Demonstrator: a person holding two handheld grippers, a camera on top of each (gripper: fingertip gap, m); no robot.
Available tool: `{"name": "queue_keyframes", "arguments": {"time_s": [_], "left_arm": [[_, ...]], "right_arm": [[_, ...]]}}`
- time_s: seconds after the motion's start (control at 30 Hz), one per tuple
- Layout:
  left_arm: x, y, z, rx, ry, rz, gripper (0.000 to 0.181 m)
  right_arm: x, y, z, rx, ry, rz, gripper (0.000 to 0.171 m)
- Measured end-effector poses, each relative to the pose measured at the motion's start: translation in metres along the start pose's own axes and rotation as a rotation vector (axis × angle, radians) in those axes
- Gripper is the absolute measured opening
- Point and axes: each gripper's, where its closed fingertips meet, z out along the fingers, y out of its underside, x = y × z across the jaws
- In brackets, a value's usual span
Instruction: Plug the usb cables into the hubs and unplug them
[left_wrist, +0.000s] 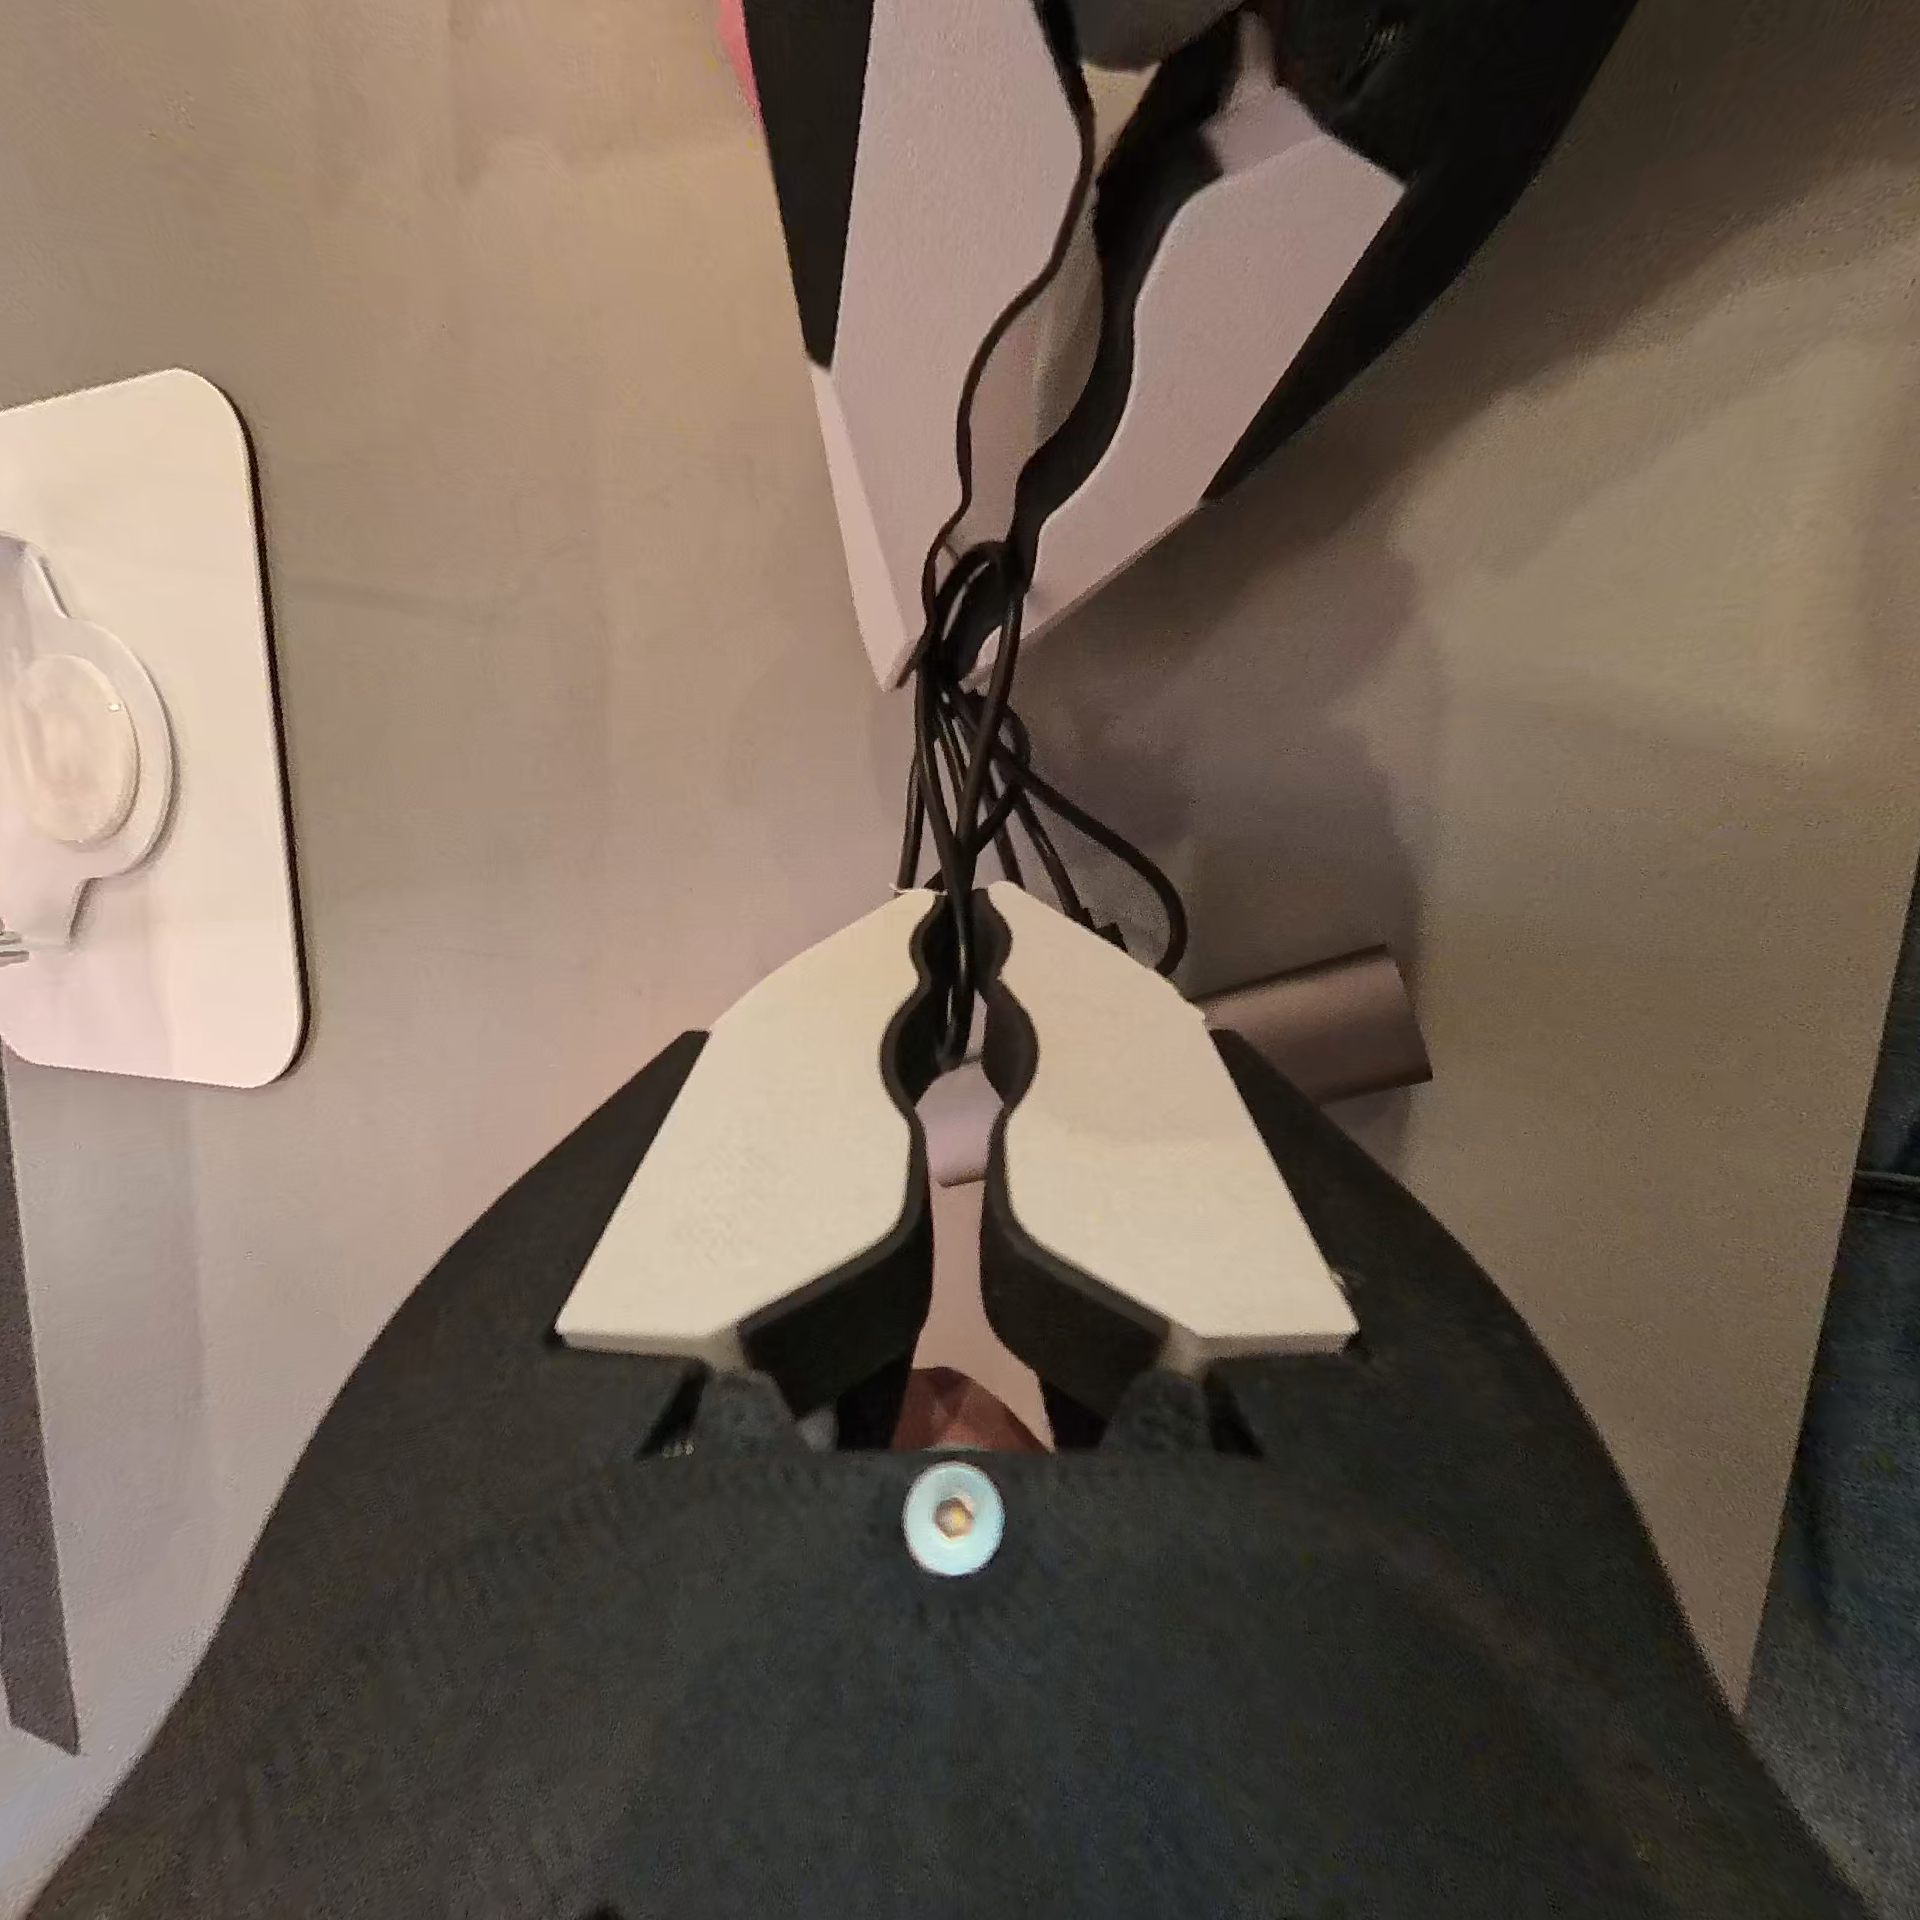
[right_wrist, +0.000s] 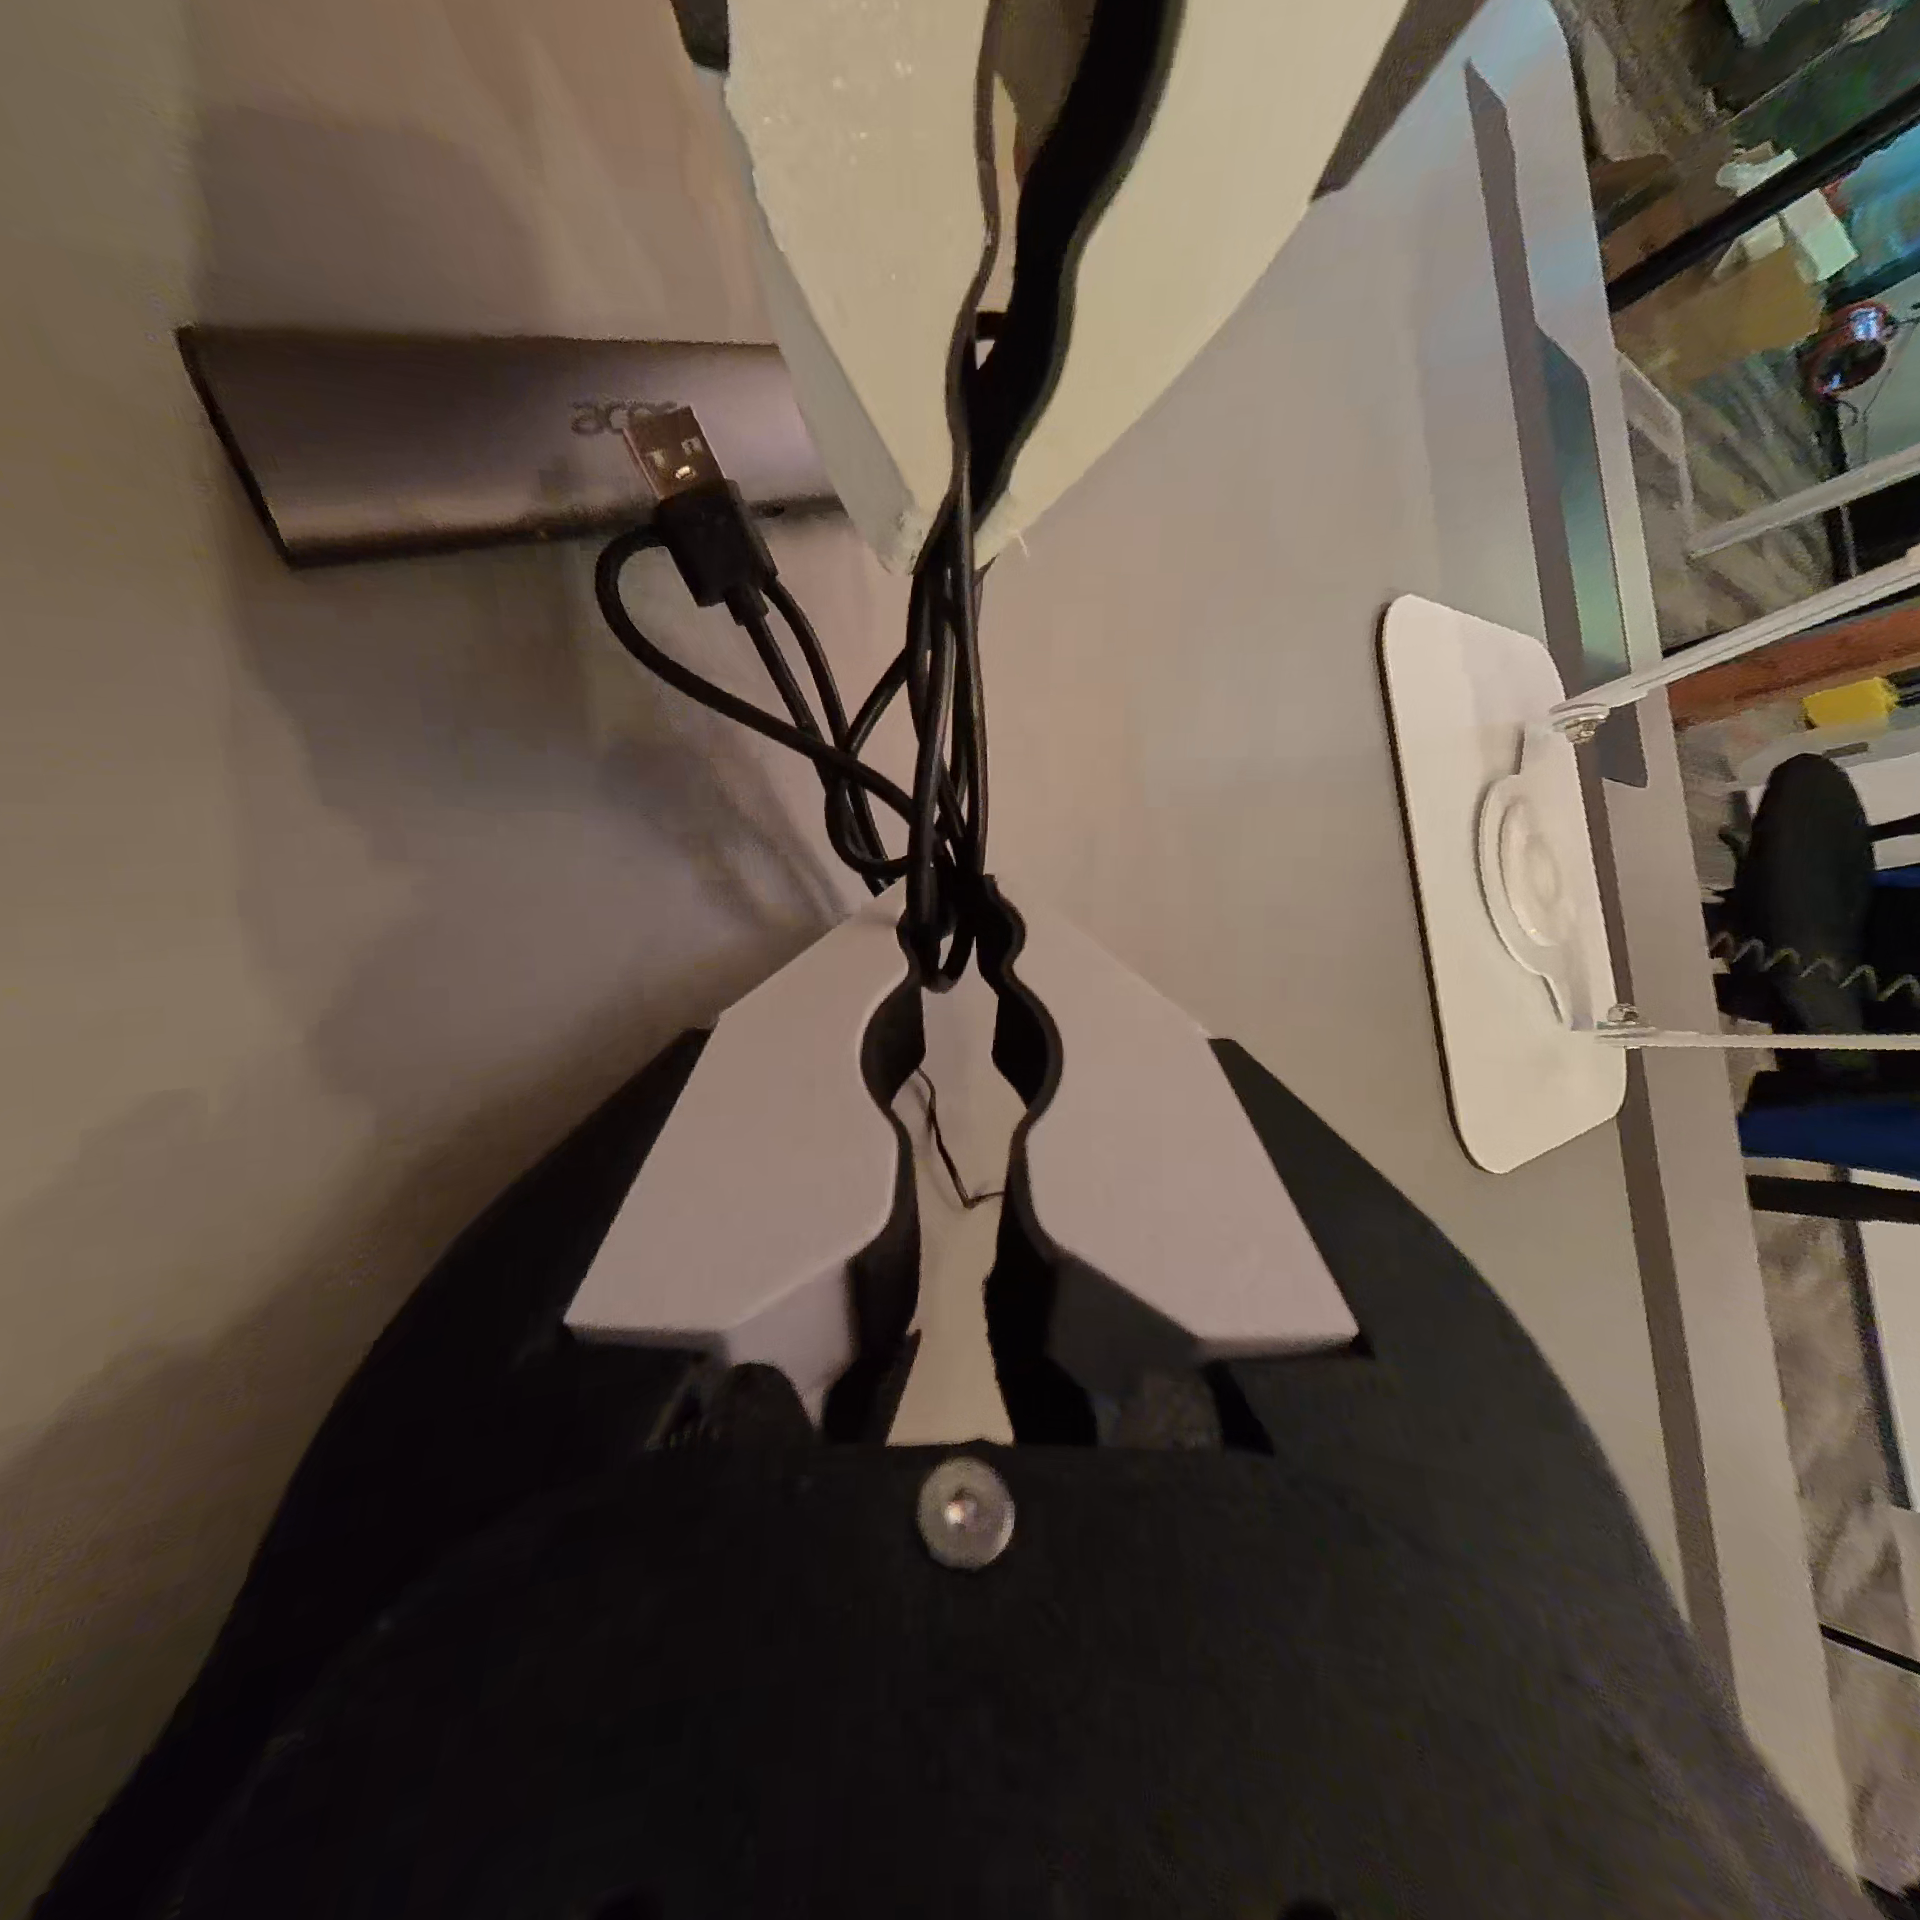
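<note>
Desk (right_wrist: 1195, 727): pale grey, with a white mount plate (right_wrist: 1496, 883) near its edge.
Left gripper (left_wrist: 961, 914): closed on the black cable bundle (left_wrist: 961, 790).
Right gripper (right_wrist: 956, 935): clamped on the same bundle's other end.
USB plug (right_wrist: 670, 457): loose, lying over the grey hub (right_wrist: 416, 436), which rests on the desk.

Black cables (right_wrist: 940, 748) run between the white fingers (right_wrist: 748, 1122) of the black-bodied right gripper (right_wrist: 951, 961). Left of it lie a dark grey hub (right_wrist: 416, 447) and a black-and-silver plug (right_wrist: 686, 499); right, a white pad (right_wrist: 1455, 831) on the pale grey table (right_wrist: 1195, 623).
</note>
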Motion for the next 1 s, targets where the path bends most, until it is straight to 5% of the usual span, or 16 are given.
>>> {"name": "queue_keyframes", "arguments": {"time_s": [0.1, 0.4, 0.57, 0.63, 0.73, 0.77, 0.93, 1.0], "left_arm": [[-0.007, -0.004, -0.007, 0.026, -0.036, -0.030, 0.007], [-0.005, -0.024, -0.029, 0.040, -0.101, -0.036, 0.072], [0.011, -0.028, -0.014, -0.018, -0.092, -0.010, 0.082], [0.011, -0.023, -0.005, -0.073, -0.129, 0.009, 0.078], [0.004, -0.021, -0.001, -0.071, -0.187, 0.011, 0.020], [0.002, -0.023, -0.002, -0.049, -0.188, -0.014, 0.014], [-0.002, -0.031, -0.011, 0.026, -0.142, -0.067, 0.008], [-0.005, -0.037, -0.019, 0.080, -0.121, -0.100, 0.007]], "right_arm": [[0.004, -0.003, -0.006, 0.008, -0.013, 0.027, 0.003], [0.010, -0.011, -0.020, 0.009, -0.057, 0.107, 0.003], [0.012, -0.016, -0.027, 0.020, -0.067, 0.143, 0.003], [0.013, -0.021, -0.031, 0.042, -0.074, 0.162, 0.003], [0.015, -0.030, -0.041, 0.090, -0.088, 0.201, 0.002], [0.017, -0.031, -0.043, 0.099, -0.086, 0.205, 0.002], [0.027, -0.039, -0.053, 0.177, -0.067, 0.253, 0.004], [0.038, -0.046, -0.062, 0.253, -0.031, 0.313, 0.018]]}}
